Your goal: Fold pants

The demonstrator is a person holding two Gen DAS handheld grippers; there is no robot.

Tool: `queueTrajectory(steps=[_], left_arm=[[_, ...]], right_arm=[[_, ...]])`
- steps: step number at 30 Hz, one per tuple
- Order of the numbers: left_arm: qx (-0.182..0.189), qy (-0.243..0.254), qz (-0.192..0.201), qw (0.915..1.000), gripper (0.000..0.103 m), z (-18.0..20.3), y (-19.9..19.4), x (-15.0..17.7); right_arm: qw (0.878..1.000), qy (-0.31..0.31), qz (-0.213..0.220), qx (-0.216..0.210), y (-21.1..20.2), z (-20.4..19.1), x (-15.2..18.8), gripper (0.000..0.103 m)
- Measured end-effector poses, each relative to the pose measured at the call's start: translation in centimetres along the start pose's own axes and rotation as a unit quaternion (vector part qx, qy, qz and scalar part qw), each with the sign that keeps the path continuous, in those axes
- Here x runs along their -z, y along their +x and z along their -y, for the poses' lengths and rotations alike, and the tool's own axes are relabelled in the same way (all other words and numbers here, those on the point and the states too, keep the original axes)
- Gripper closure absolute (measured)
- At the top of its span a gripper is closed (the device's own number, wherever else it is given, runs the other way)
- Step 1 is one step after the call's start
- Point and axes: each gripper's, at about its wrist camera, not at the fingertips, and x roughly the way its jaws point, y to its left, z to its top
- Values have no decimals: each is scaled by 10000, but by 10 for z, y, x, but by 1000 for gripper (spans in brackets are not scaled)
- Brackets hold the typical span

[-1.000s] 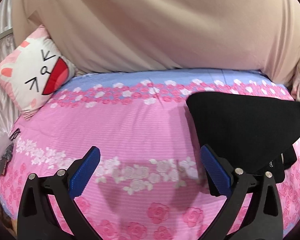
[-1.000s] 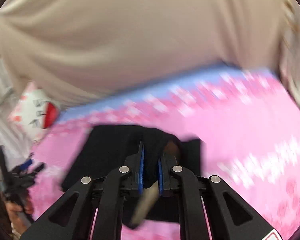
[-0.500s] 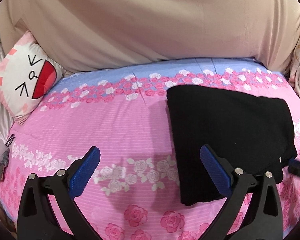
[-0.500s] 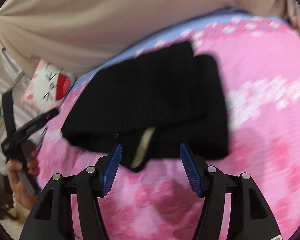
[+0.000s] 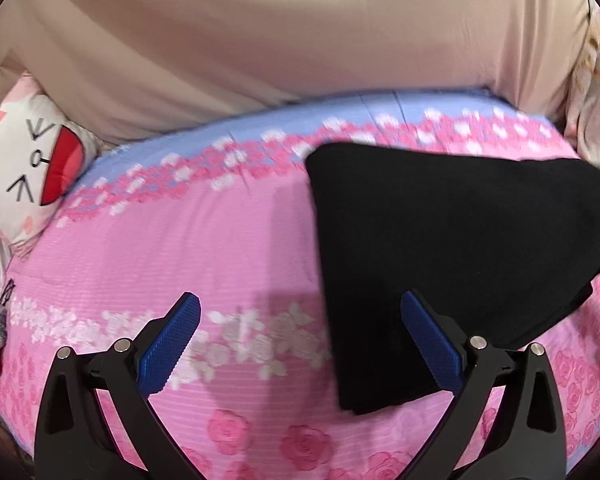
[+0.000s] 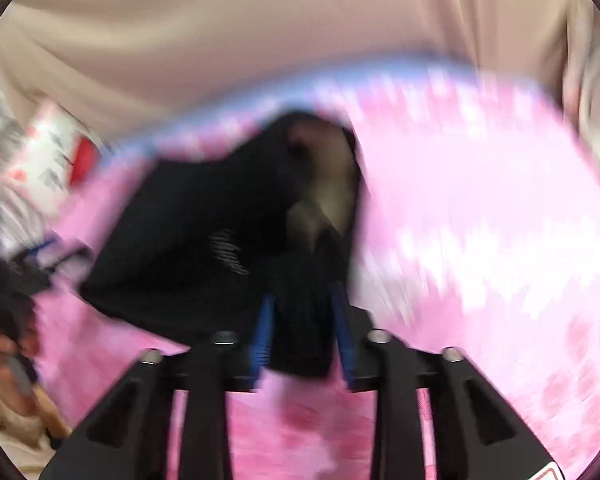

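Black pants [image 5: 440, 240] lie folded on the pink floral bedspread [image 5: 220, 240], ahead and to the right of the left gripper [image 5: 300, 344], whose blue pads stand wide apart over bare sheet, the right pad just overlapping the pants' near edge. The right wrist view, badly blurred, gives what the left cannot: the right gripper [image 6: 302, 332] has just been closing, a bunched fold of the pants [image 6: 228, 232] wedged between its pads and lifted. A cartoon cat pillow [image 5: 24, 176] sits far left of the left gripper, beige fabric [image 5: 280, 32] beyond.
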Motion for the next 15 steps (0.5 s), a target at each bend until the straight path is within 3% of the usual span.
queueTrajectory(steps=[2,5,10,13,15], left_arm=[[-43,103,-86,9999,5,6,5,2],[-74,146,16,9999,5,4,0,0],[45,70,196,9998,5,6,-5,-14],[136,198,66,9997,5,20,5,-11],[181,307,-79,9993,5,29,12,-4]], right_arm=[[9982,350,380,-301,-18,5,3,68],[9936,193,1092,229,-50,-9,-5,65],[9913,365,1199,-410,-57,0,-41,63],[9853,784,808,-1285,-26,24,-74,61],[9769,995,74,-1890,20,26,-92,61]])
